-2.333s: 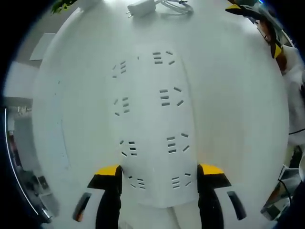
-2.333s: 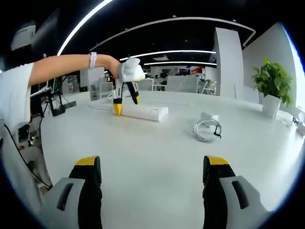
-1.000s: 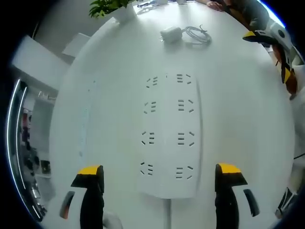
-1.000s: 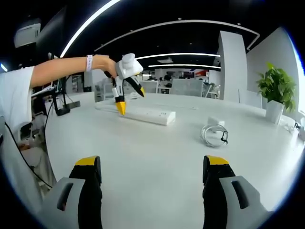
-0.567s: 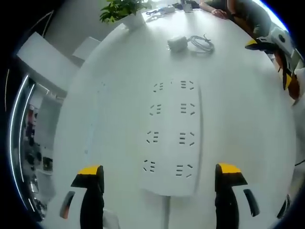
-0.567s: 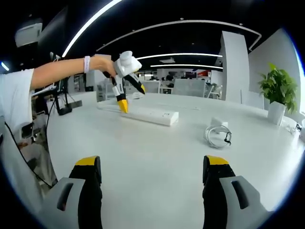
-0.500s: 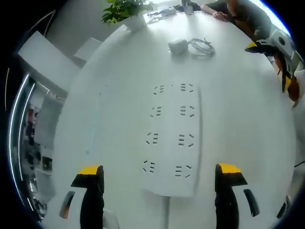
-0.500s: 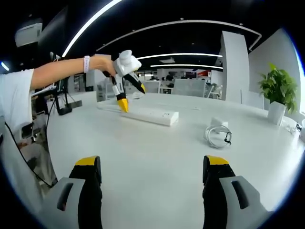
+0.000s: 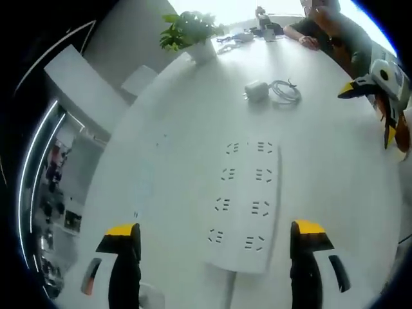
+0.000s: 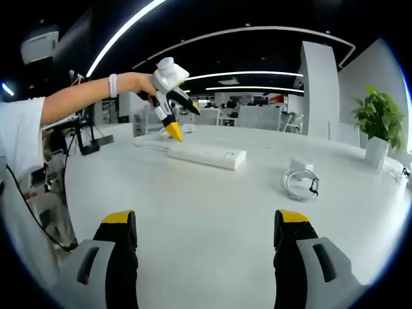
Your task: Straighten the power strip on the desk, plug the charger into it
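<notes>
A white power strip (image 9: 248, 206) with two rows of sockets lies flat on the white desk (image 9: 161, 129), below and ahead of my left gripper (image 9: 215, 235). That gripper is open, its jaws wide apart and well above the strip. The white charger (image 9: 256, 91) and its coiled cable (image 9: 285, 92) rest farther on. In the right gripper view, the power strip (image 10: 207, 155) lies mid-desk, the left gripper (image 10: 185, 121) hovers over its left end, and the charger (image 10: 300, 166) sits to the right. My right gripper (image 10: 205, 219) is open and empty over bare desk.
A potted plant (image 9: 193, 32) stands at the desk's far edge, seen as the plant (image 10: 376, 122) on the right. A person (image 9: 328, 26) sits at the far end. The strip's cord (image 9: 228, 290) trails toward me. My right gripper (image 9: 368, 112) shows at the right.
My left gripper, whose jaws straddled the strip's near end, has lifted up and away, so the strip looks smaller. The right gripper has hardly moved.
</notes>
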Available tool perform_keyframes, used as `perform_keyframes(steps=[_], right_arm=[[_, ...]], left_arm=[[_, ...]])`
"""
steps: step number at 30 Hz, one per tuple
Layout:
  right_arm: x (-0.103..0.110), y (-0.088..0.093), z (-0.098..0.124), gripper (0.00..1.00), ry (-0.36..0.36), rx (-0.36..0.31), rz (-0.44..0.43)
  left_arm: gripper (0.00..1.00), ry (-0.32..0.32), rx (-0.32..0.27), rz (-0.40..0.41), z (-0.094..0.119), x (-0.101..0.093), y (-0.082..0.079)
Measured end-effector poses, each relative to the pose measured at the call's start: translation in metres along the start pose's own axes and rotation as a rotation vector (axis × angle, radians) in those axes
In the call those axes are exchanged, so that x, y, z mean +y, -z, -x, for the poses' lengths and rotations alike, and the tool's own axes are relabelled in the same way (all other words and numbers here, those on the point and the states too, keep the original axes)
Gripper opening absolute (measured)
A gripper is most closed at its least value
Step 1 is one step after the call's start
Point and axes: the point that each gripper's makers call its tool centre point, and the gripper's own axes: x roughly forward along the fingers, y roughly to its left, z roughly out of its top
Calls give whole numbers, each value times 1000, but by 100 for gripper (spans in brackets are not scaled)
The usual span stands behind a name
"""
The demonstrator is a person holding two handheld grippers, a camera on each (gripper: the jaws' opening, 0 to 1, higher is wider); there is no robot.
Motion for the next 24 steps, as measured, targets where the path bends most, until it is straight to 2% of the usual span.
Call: perform_keyframes(steps=[8,14,24], right_arm=[[4,-1,-1,87,-10,1,2],[7,-4,-1,87,-16,-1,2],[7,-6,1,87,-20,1,4]], left_arm=[[98,-24,-75,30,8,-6,-5],[97,-33,-99,36,11,-13,-4],[96,-81,-175,70,28,-10,-5]])
